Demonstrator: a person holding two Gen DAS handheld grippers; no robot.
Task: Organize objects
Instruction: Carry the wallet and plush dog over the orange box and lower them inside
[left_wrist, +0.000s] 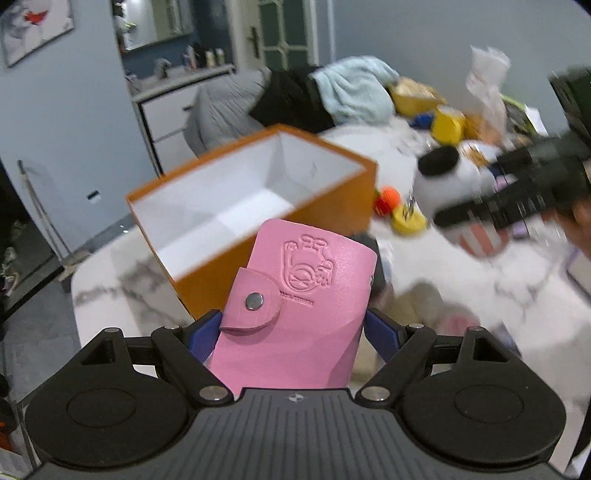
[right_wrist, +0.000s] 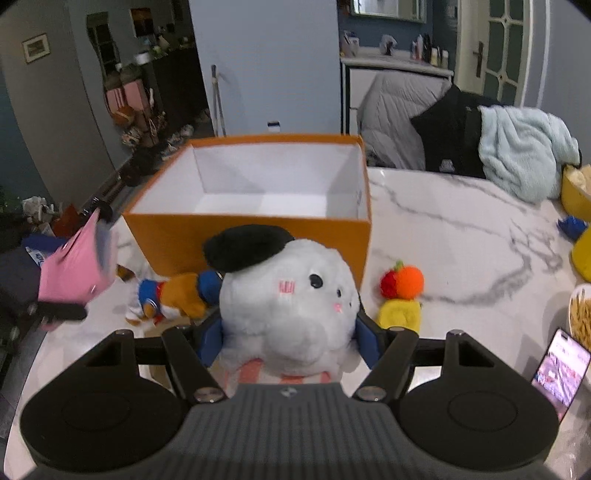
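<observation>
My left gripper (left_wrist: 291, 326) is shut on a pink snap-button card wallet (left_wrist: 295, 295), held upright above the table edge. Just beyond it stands an open orange box (left_wrist: 255, 192) with a white, empty inside. My right gripper (right_wrist: 288, 334) is shut on a white plush with a black beret (right_wrist: 291, 295), lifted in front of the same orange box (right_wrist: 251, 229). In the right wrist view the pink wallet (right_wrist: 70, 266) shows at far left. In the left wrist view the white plush (left_wrist: 443, 177) and the right gripper (left_wrist: 517, 199) appear blurred at right.
On the marble table (right_wrist: 461, 229) lie a duck plush (right_wrist: 173, 295), a small red, orange and yellow toy (right_wrist: 402, 291), a phone (right_wrist: 561, 369), yellow bowls (right_wrist: 576, 192) and a snack plate. Jackets and a light blue blanket (right_wrist: 524, 155) hang over chairs behind.
</observation>
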